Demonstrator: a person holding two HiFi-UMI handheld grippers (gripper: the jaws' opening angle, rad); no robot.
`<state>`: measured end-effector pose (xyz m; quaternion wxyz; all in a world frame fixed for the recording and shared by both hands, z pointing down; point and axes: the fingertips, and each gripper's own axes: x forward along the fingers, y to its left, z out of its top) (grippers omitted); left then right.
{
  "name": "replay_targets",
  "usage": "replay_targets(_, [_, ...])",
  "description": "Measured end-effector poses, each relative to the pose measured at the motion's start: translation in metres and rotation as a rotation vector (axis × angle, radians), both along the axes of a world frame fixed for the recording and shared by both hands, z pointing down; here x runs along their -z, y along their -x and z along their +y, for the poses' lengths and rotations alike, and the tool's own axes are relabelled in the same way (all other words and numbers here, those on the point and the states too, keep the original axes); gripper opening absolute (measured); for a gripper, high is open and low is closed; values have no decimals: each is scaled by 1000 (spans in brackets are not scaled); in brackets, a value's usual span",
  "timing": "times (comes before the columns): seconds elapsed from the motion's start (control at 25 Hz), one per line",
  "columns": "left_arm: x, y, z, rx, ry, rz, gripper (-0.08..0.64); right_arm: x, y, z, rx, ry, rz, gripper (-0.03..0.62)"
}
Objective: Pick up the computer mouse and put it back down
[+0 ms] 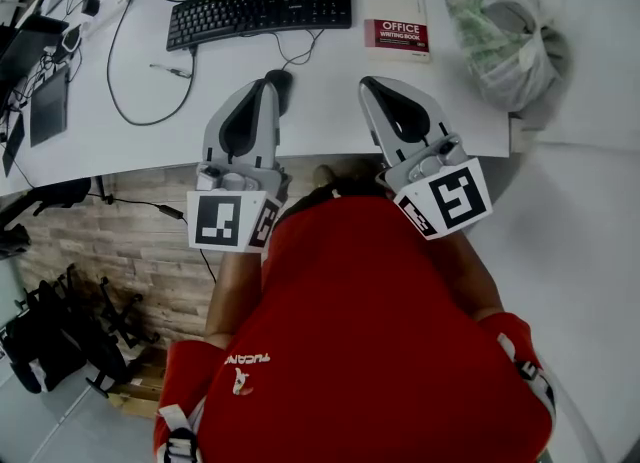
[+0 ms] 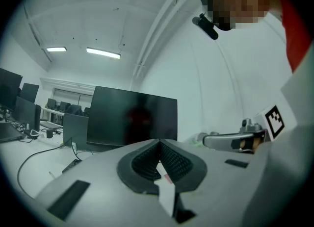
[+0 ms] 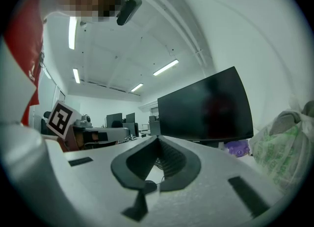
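Note:
A black computer mouse lies on the white desk, its cable running back toward the keyboard. In the head view my left gripper hovers right beside the mouse, its tip covering the mouse's left edge. In the left gripper view the left gripper has its ribbed pads meeting at the tip with nothing between them. My right gripper is held to the right of the mouse, apart from it. In the right gripper view the right gripper also has its jaws together and empty. Both point level toward the monitor.
A black keyboard lies behind the mouse, a red and white writing book to its right, and a filled plastic bag at the desk's right end. Loose cables trail at left. A dark monitor stands ahead.

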<state>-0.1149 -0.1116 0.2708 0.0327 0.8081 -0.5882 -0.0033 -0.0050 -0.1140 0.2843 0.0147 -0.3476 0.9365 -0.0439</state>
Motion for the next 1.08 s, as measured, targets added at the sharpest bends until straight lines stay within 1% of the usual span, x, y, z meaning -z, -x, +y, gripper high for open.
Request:
replay_targets(0.4, [0, -7, 2, -26, -9, 11, 10, -3, -5, 1, -23, -6, 16, 5])
replay_targets(1.08, [-2, -5, 3, -26, -7, 13, 11, -5, -3, 1, -20, -2, 17, 5])
